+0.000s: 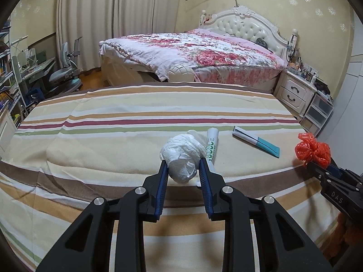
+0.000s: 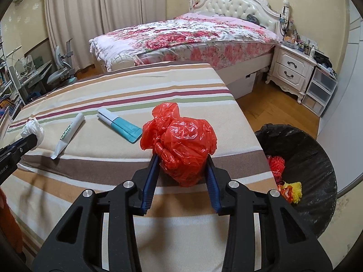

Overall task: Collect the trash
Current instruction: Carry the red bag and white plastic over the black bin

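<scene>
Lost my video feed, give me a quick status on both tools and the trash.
Left tool shut on white plastic bag. Right tool shut on red plastic bag. Two tubes left on striped cloth. Bin path clear.

A home bedroom: a double bed (image 1: pixel 192 52) with a tufted white headboard (image 1: pixel 247 26) and a floral quilt, a carved white nightstand (image 2: pixel 292 68) crowded with small bottles, long pale curtains (image 1: pixel 118 20), flowered wallpaper and wood flooring. At the left stand a study desk (image 1: pixel 38 66), a swivel chair (image 1: pixel 65 72) and bookshelves (image 1: pixel 6 83)
</scene>
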Demonstrator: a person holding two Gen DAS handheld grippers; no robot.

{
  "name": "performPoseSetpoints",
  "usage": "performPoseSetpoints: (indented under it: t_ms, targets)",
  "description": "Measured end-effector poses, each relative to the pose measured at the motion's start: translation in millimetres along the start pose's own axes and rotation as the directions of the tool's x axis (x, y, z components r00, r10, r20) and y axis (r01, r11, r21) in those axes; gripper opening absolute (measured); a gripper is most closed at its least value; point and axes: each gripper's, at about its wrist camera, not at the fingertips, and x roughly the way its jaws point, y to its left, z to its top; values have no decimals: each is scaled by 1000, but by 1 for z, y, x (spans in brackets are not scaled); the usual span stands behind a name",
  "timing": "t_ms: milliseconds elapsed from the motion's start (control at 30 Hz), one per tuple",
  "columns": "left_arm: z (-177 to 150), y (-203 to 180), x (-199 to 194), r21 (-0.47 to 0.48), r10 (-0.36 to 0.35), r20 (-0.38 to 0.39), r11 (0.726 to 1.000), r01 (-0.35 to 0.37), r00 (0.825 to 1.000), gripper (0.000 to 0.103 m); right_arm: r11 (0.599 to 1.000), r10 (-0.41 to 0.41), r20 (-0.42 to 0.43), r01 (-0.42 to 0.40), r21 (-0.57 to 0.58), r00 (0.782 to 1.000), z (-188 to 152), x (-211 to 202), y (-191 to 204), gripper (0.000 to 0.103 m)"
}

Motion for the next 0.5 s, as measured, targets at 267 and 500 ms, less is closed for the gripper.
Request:
performPoseSetpoints:
  t_ms: [267,500]
  targets:
    - [-4,-31,-22,48,-26,49,999,23,998,29,1000,-21,43,21,20,999,-13,-37,-18,38]
    - [-7,-70,-31,106,-72,60,992,66,996,29,996,-62,65,58,72,996,-25,-60,-50,38]
